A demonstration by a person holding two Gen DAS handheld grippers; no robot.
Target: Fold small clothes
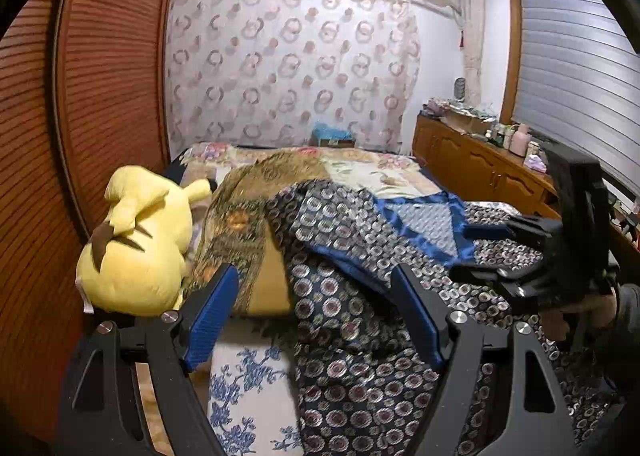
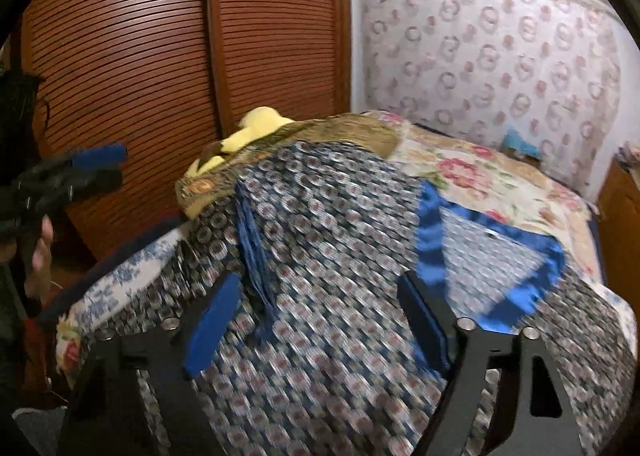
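A dark blue garment with a round floral print and a shiny blue neckline trim lies spread on the bed; it also shows in the right wrist view, with its blue trim. My left gripper is open just above the garment's left part, holding nothing. My right gripper is open above the garment's middle, empty. It also shows in the left wrist view at the right, over the cloth. The left gripper shows in the right wrist view at far left.
A yellow plush toy lies at the bed's left, beside an olive patterned cloth. A wooden slatted wardrobe stands left. A wooden sideboard with clutter runs along the right. The floral bedspread lies beyond the garment.
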